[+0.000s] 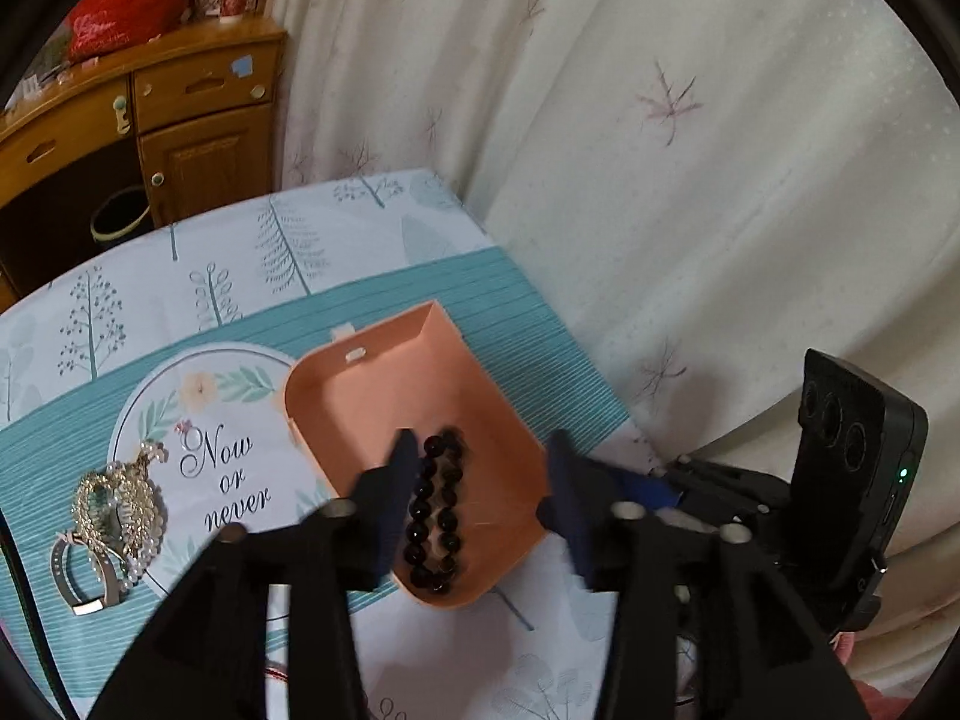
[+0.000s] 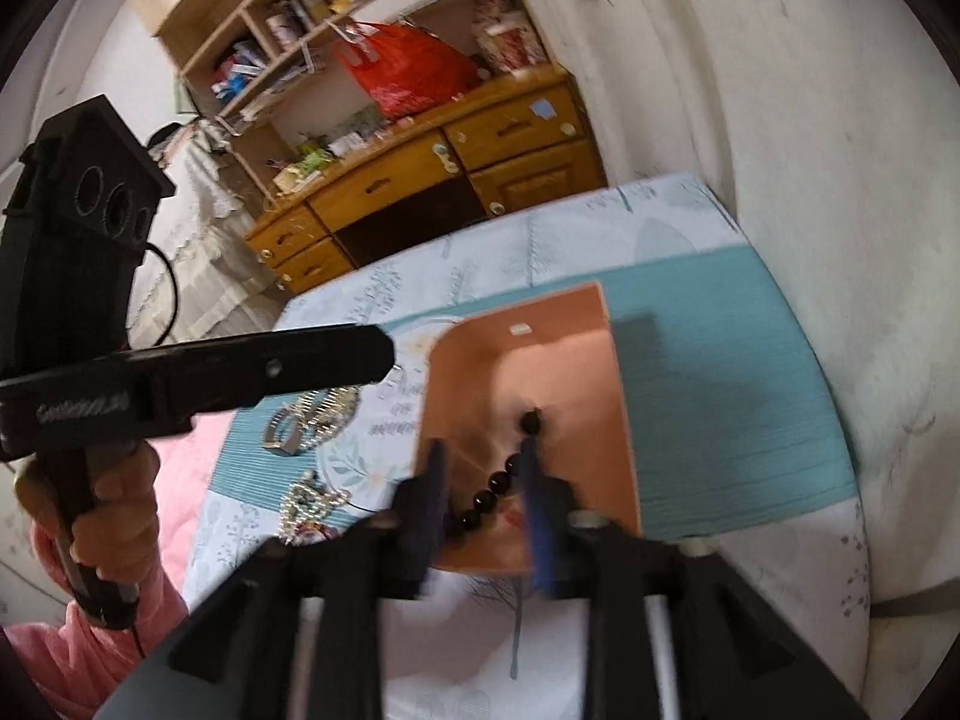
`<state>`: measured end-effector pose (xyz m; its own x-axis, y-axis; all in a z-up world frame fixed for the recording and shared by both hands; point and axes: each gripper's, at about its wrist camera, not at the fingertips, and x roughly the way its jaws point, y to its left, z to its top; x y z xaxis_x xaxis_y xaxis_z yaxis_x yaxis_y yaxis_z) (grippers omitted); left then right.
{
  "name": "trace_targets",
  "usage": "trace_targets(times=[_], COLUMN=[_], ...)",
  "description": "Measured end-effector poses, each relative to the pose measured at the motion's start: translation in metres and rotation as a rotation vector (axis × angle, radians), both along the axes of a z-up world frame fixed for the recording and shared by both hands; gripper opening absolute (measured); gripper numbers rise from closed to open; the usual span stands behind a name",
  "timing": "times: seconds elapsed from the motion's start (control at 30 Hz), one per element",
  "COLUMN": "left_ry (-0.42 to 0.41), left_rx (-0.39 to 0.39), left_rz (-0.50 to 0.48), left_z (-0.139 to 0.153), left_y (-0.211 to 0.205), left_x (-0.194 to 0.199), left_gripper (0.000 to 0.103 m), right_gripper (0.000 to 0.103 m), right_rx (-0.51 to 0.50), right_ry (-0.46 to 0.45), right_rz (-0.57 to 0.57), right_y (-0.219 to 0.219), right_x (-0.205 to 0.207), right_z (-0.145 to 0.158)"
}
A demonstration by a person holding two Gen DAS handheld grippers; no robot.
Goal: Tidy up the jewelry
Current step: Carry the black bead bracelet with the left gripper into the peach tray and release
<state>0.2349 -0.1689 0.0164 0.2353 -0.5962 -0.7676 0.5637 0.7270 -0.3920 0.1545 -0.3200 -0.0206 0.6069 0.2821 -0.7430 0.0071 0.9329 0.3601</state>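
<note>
The left gripper (image 1: 480,480) stands with its jaws apart over the pink tray (image 1: 372,384), pressing on nothing; the black bead bracelet (image 1: 435,513) lies free on the tray floor in the lower middle of the left wrist view, just right of the left-hand fingertip and well clear of the right-hand one. In the right wrist view the right gripper (image 2: 483,480) also has its jaws parted, low in the middle of the frame, with the black bead bracelet (image 2: 498,480) running as a slanted string between the two blue pads; the blur there leaves it unclear whether either pad touches the beads, but they do not clamp them. The pink tray (image 2: 564,360) sits on a teal and white tablecloth (image 1: 510,300) printed with trees and the words "Now or never". At the lower left of the left wrist view, on the cloth and apart from the tray, lies a heap of gold and pearl jewelry (image 1: 117,510) with a silver bangle (image 1: 84,576). At the left edge of the right wrist view a hand (image 2: 114,516) in a pink sleeve (image 2: 90,654) grips the handle of the other gripper. A wooden desk (image 2: 432,174) with shelves and a red bag (image 2: 408,72) fills the upper left, and a pale curtain (image 1: 660,120) hangs at the right.
</note>
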Motion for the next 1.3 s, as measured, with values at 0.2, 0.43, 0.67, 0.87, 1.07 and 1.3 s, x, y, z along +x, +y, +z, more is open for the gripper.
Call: trace_targets(times=[0.2,0.43,0.67,0.87,1.07,1.3], left_ry=[-0.038,-0.108,-0.199,-0.256,-0.296,-0.204], left_rx=[0.014,0.034,0.021,0.059,0.133,0.173], left_rz=[0.018,0.044,0.097,0.168,0.228,0.303], left_z=[0.004,0.029,0.062,0.078,0.077,0.027], left_y=[0.007,0.028,0.067,0.105,0.138,0.178], left_x=[-0.003,-0.011,-0.03,-0.047,-0.061,-0.058], left_gripper=[0.055,0.059,0.059,0.06,0.06,0.061], right_gripper=[0.044,0.044,0.054,0.057,0.068,0.069], right_rx=[0.027,0.039,0.053,0.064,0.011,-0.056], right_ry=[-0.005,-0.017,-0.058,-0.088,-0.109,-0.183], right_rz=[-0.008,0.002,0.053,0.142,0.205,0.288], right_y=[-0.003,0.005,0.028,0.062,0.1,0.143], right_x=[-0.003,-0.008,-0.012,-0.011,-0.01,-0.02], right_z=[0.001,0.011,0.029,0.04,0.04,0.013])
